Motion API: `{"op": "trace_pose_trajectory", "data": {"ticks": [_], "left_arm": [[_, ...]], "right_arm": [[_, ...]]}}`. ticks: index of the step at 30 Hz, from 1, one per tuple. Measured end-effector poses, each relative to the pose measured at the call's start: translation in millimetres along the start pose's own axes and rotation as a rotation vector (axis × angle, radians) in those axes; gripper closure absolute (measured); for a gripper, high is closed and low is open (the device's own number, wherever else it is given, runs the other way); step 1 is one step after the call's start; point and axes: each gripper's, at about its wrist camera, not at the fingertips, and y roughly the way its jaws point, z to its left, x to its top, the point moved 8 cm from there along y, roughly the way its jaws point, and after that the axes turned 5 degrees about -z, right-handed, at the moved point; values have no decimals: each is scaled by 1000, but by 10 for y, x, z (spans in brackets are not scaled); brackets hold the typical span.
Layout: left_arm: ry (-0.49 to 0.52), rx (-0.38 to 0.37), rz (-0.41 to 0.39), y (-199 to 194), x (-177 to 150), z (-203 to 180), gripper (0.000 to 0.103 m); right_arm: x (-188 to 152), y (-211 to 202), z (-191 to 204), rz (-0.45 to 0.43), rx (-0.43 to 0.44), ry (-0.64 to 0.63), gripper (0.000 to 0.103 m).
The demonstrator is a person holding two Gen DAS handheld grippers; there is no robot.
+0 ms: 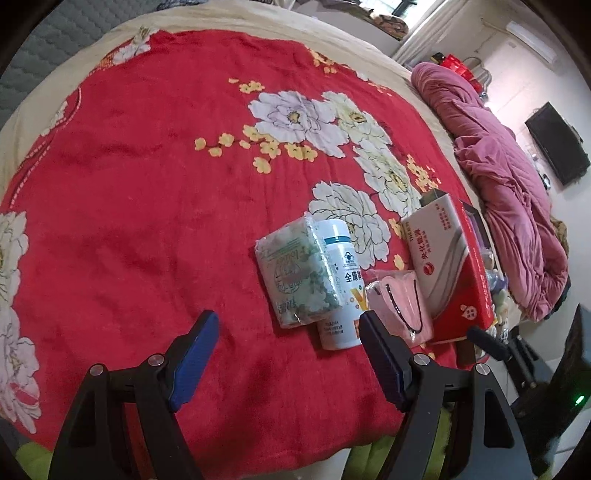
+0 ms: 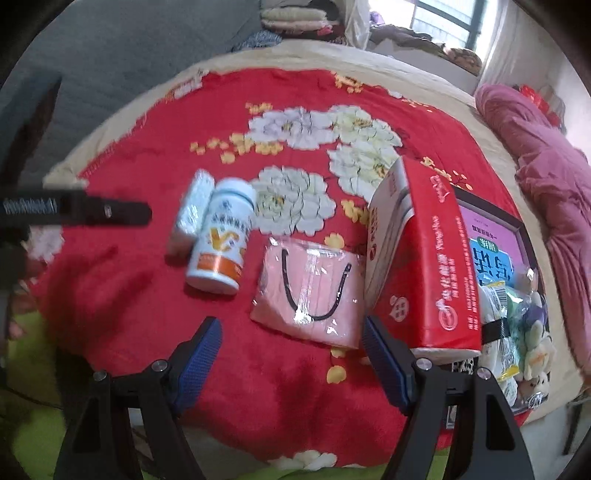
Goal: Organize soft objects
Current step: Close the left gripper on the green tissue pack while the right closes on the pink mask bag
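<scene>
A bed (image 1: pixel 55 96) under a red flowered blanket (image 1: pixel 147 206); a dark screen (image 1: pixel 557 144) on a white wall, a daylit window (image 2: pixel 443 18) beyond.

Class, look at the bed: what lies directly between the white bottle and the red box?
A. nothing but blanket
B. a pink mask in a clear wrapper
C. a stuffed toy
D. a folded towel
B: the pink mask in its clear wrapper lies flat on the red blanket, with the white bottle to one side and the red box to the other.

Each gripper, the left gripper (image 1: pixel 288 336) and the right gripper (image 2: pixel 291 339), has black angular plastic arms, round silver screws at the pivots, and two long fingers (image 1: pixel 192 365) faced with textured blue pads.
</scene>
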Motion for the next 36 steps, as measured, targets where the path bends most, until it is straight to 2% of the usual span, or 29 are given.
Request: {"op": "trace_pose_trajectory", "data": {"ticks": [5,16,20,25,33,34,36], "left_arm": [[-27,-1,14,142,23,4,24],[-106,-15,34,434,131,40,24],[-125,-23,52,592,139,55,24],[-158,-52,50,671,161,64,24],[-231,-116,49,741,196,149,24],[-238,-122,49,746,200,158,24],[-245,-133,45,760,209,151,24]], "right_arm": [[-82,167,62,3,-61,-80,26],[-159,421,130,19,-90,-152,26],[-128,518,112,25,-134,-198,26],[-103,603,168,17,-195,-289,24],[0,794,153,26,-243,-350,24],[24,815,139,23,-252,-351,25],[58,843,114,17,-249,-330,40]]}}
